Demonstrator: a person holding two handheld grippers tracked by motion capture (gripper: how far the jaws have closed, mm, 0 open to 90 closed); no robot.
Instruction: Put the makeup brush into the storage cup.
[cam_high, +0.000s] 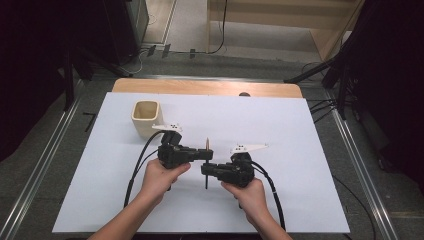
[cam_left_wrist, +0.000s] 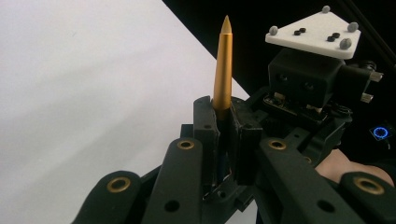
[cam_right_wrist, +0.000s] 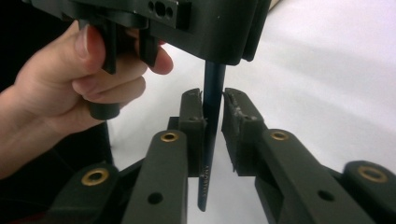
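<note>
Left gripper (cam_left_wrist: 227, 140) fingers squeezed tight on thin pen with gold pointed cap and dark blue body (cam_left_wrist: 223, 70), middle of frame. Right gripper (cam_right_wrist: 212, 133) fingers slightly apart around pen body, small gap on one side.

We see a cream cup (cam_high: 146, 117) standing upright on the white surface (cam_high: 280, 130), near its far left part. Beyond the sheet, the surface's wooden edge (cam_high: 200, 87) shows. Grey floor (cam_high: 40, 150) lies around it, with black cables (cam_high: 320, 106) to the right and pale wooden furniture (cam_high: 320, 25) farther back.
</note>
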